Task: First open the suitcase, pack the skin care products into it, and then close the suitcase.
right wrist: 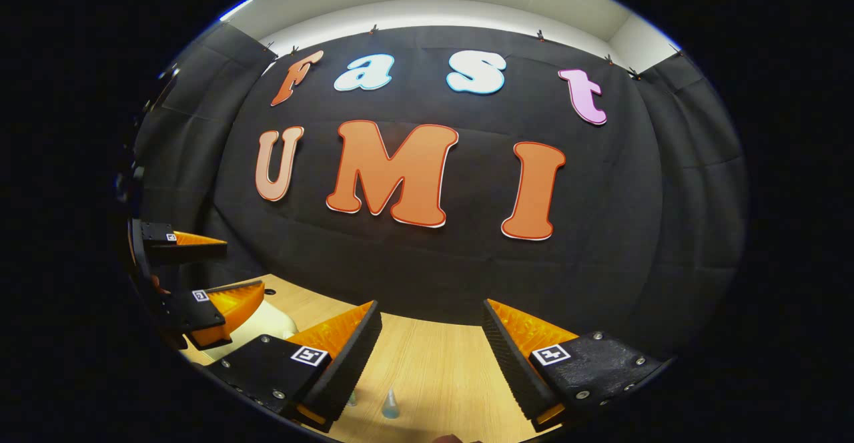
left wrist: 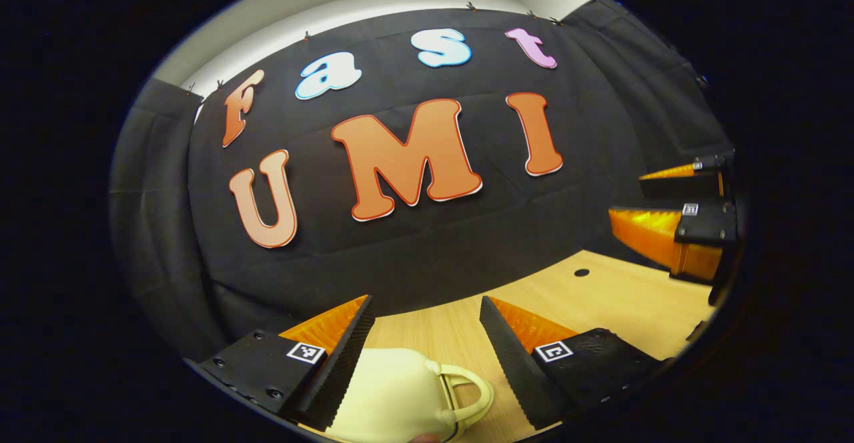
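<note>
Left gripper (left wrist: 423, 336) hangs wide open above the cream suitcase (left wrist: 393, 396) on the table (left wrist: 600, 296), holding nothing. Right gripper (right wrist: 430, 339), also wide open and empty, hovers over a small bottle (right wrist: 390, 405).

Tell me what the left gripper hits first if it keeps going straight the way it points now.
Probably the black cloth wall. The left gripper is open and aims over the cream suitcase and the wooden table toward that wall. Nothing else shows in its line, though depth is hard to judge.
</note>
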Demonstrator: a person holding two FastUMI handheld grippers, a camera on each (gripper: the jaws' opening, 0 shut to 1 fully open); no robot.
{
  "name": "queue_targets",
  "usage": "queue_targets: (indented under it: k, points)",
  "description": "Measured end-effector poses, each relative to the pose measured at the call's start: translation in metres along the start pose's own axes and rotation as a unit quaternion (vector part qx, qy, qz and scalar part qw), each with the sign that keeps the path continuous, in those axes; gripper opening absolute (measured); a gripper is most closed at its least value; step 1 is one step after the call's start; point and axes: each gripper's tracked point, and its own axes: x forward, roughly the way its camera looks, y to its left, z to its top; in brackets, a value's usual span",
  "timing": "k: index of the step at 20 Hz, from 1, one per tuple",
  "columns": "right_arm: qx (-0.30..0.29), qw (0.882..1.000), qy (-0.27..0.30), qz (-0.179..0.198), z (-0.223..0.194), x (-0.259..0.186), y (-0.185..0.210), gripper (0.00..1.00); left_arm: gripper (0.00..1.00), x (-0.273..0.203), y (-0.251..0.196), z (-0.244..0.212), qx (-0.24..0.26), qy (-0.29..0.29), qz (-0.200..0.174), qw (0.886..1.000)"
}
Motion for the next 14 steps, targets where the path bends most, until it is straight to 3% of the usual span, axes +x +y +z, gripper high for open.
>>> queue_targets:
  k: [7,14]
  points:
    - [-0.010,0.999,0.002,-0.030,-0.006,0.003,-0.032,0.95,0.99,0.004,-0.033,-0.059,0.108,0.054,-0.059,0.991]
    - [-0.014,0.999,0.009,-0.040,-0.017,0.001,-0.046,0.95,0.98,0.009,-0.064,-0.136,0.235,0.107,-0.113,0.959]
